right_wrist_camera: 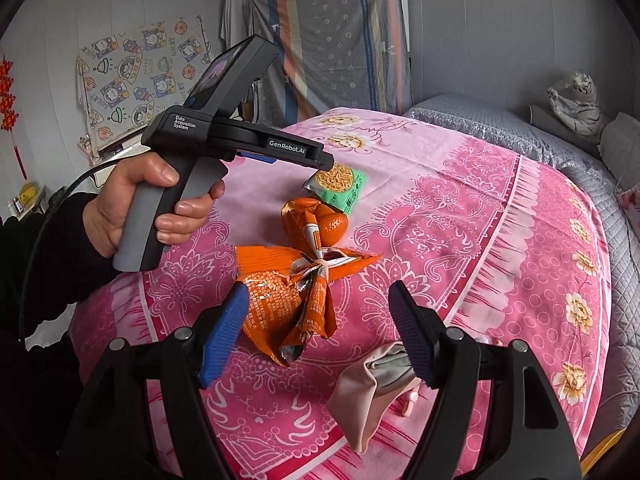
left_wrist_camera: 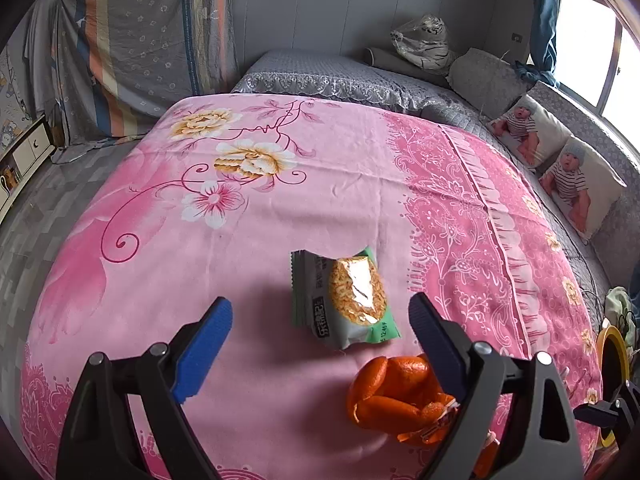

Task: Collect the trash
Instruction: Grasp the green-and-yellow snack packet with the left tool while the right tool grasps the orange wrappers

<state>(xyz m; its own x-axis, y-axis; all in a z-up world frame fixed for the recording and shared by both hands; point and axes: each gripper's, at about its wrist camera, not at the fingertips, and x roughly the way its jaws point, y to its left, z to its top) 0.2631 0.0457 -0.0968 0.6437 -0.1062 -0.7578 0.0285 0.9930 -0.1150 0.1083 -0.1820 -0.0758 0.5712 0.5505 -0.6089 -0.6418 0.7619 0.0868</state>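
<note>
Snack pack (left_wrist_camera: pixel 346 300): lies just ahead of left gripper (left_wrist_camera: pixel 320 320), long axis running away from it.
Left jaws: wide, empty.
Right gripper (right_wrist_camera: pixel 316 320): wide, empty, over orange wrapper (right_wrist_camera: pixel 288 300).

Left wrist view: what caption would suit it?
Open gripper hovers over a snack packet beside orange peel on a pink bedspread.

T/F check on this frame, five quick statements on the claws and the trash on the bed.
1. The left claw is open and empty. True.
2. The green snack packet lies on the pink bedspread. True.
3. The right claw is clamped on the orange wrapper. False: open, wrapper lies loose ahead of it.
4. The orange peel sits on the floor. False: on the bedspread, beside the packet.
5. A hand holds the left claw's handle. True.
</note>
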